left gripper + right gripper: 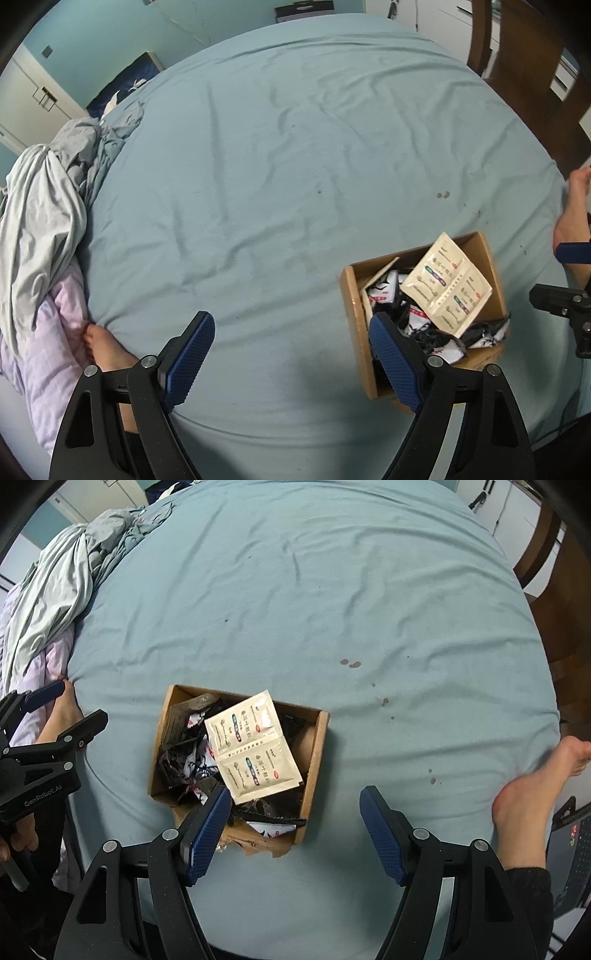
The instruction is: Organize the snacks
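Snack box (314, 746) whole in right view; left clips it.

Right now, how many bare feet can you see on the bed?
2. One foot rests at the right edge of the bed sheet; the other foot lies at the left edge, beside the rumpled blankets. The cardboard box sits between them.
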Demonstrator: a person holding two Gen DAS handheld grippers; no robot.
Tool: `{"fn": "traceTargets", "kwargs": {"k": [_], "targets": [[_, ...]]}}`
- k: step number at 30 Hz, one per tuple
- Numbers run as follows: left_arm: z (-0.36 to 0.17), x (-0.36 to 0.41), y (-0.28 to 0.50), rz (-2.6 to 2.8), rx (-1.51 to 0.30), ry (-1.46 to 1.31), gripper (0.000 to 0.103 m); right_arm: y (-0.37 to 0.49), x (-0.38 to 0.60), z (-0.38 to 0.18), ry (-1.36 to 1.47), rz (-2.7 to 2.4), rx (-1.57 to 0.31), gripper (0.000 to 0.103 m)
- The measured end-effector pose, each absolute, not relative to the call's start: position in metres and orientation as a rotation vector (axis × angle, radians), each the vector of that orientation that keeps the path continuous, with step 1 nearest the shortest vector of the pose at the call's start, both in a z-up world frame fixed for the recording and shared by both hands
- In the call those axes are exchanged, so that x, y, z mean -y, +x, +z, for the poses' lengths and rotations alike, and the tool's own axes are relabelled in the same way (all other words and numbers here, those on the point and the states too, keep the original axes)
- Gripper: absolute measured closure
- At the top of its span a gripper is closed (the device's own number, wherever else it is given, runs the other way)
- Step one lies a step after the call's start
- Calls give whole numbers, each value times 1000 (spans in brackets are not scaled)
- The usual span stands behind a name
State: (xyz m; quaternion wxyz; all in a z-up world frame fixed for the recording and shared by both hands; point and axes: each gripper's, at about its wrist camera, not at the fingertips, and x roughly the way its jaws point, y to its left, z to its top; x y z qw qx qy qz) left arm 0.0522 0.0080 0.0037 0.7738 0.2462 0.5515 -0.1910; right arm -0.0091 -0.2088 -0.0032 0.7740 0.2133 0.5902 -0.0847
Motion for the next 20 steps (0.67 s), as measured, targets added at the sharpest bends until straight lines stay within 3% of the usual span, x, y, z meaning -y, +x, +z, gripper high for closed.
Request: {"fn": "traceTargets", "kwargs": {"k": [20], "targets": [[-8, 5, 41, -453, -1199, 602, 16, 1, 200, -27, 378, -151, -1369, 31]]}}
